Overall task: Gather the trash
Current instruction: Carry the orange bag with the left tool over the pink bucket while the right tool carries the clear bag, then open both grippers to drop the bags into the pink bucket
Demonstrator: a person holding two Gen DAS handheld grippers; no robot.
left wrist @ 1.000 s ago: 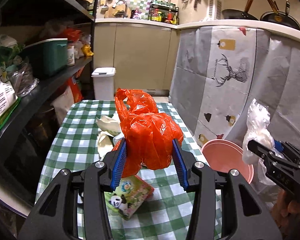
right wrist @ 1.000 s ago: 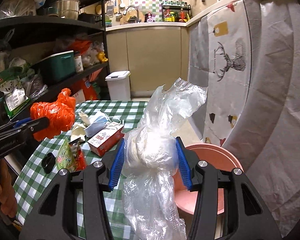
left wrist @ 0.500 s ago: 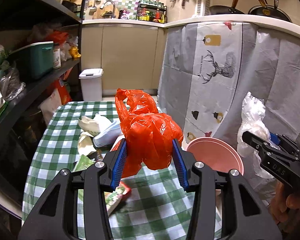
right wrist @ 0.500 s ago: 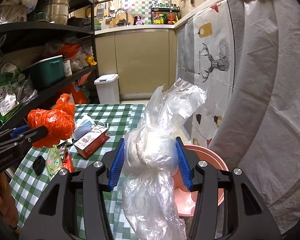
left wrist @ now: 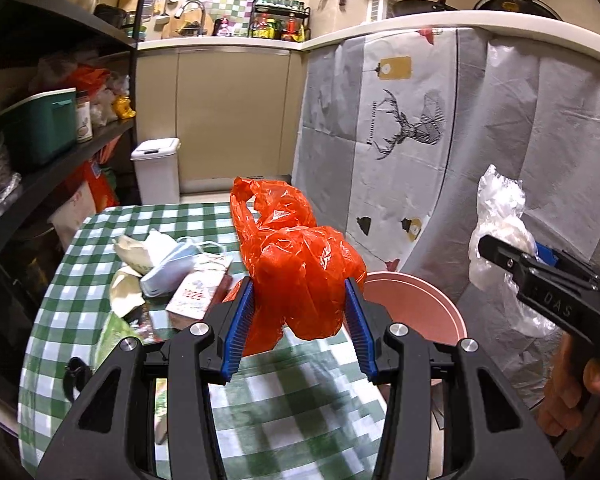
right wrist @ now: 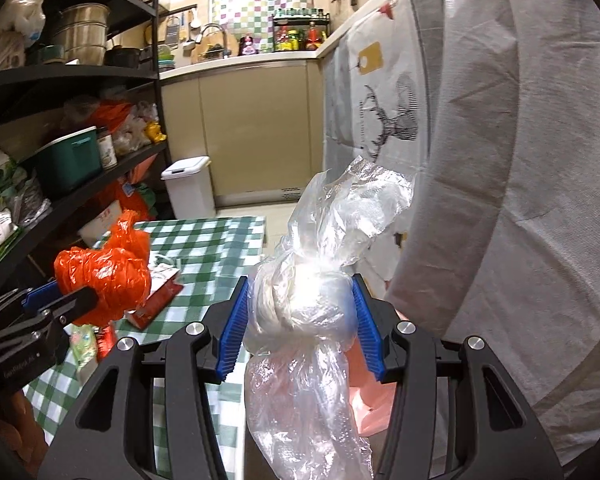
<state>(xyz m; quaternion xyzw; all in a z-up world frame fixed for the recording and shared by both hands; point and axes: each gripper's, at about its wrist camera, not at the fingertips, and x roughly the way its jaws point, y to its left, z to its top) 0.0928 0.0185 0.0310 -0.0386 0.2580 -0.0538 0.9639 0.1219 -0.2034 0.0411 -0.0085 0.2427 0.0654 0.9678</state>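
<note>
Since the earlier frames both grippers have shifted sideways, so the pink basin now sits nearer frame centre in the left wrist view, just right of the load. The left gripper is part-way closed, its blue pads clamped on a crumpled orange bag at centre frame above the checked tablecloth. The right gripper is likewise part-way closed on a knotted clear plastic bag at centre frame, with the basin's pink showing lower right behind it.
</note>
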